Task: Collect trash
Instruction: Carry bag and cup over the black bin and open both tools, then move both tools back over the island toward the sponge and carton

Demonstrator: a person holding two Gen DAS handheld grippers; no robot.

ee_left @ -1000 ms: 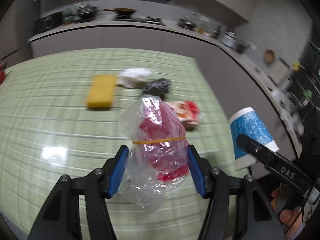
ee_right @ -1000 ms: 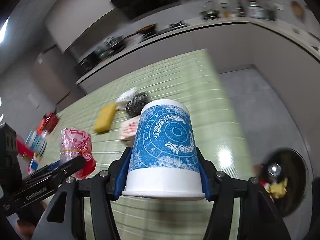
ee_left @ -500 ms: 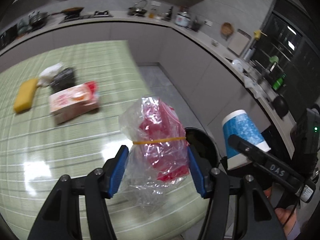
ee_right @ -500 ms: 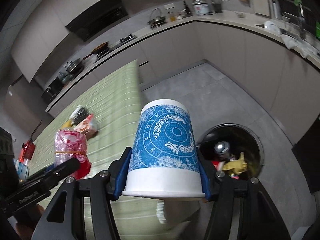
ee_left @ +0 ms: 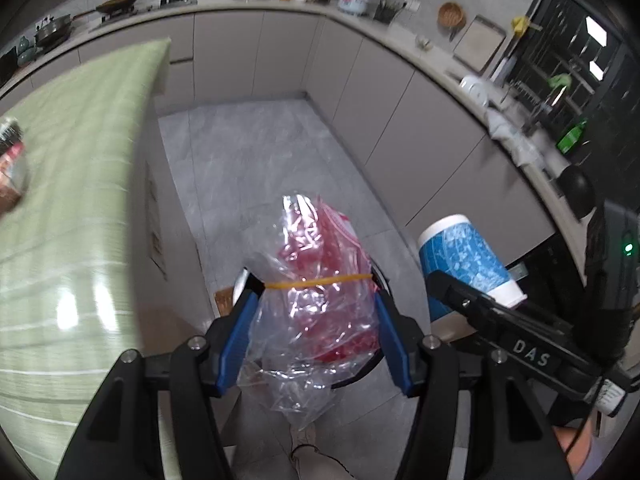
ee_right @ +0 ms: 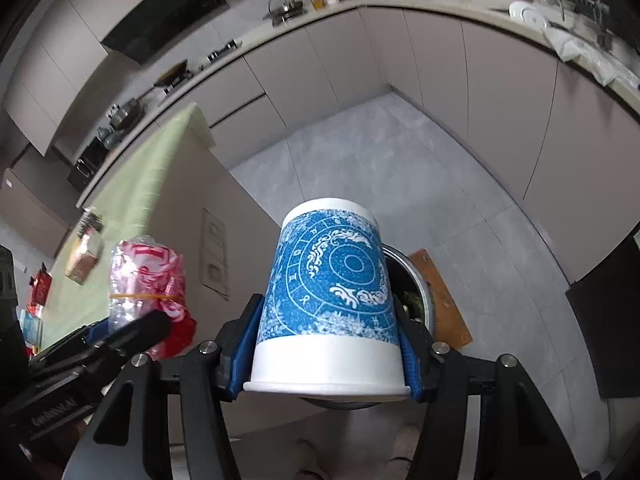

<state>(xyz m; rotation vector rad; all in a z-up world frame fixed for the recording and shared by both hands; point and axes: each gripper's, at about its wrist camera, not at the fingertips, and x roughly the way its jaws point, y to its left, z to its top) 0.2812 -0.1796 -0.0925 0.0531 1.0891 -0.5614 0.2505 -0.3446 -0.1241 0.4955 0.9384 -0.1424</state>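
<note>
Whereas the green-clothed table [ee_left: 72,208] had filled both views a second earlier, it was now pushed off to the left, and grey floor tiles [ee_left: 248,160] were seen beneath both grippers. Both tools had been swung away from the tabletop and brought over the dark round trash bin [ee_right: 416,296] on the floor, of which only a rim and a little of the contents were shown behind the loads.

The left gripper [ee_left: 316,328] was seen closed to about the width of the crumpled plastic bag [ee_left: 316,280], a clear bag with red inside and a yellow rubber band around it, which was pinched between the blue pads. The right gripper [ee_right: 326,344] was likewise closed on the blue-and-white paper cup [ee_right: 332,292], held upside down near its rim. Neither grip appeared to have been altered across the interval; the cup and bag sat in the jaws as before.

From this it was judged that the carrying phase was nearly done and release was the step in hand: both pieces hung roughly above the bin mouth. A carton [ee_right: 82,260] and other litter were still left on the table, so the collection was only partly finished. Some drift of the light bag on release was to be feared.
</note>
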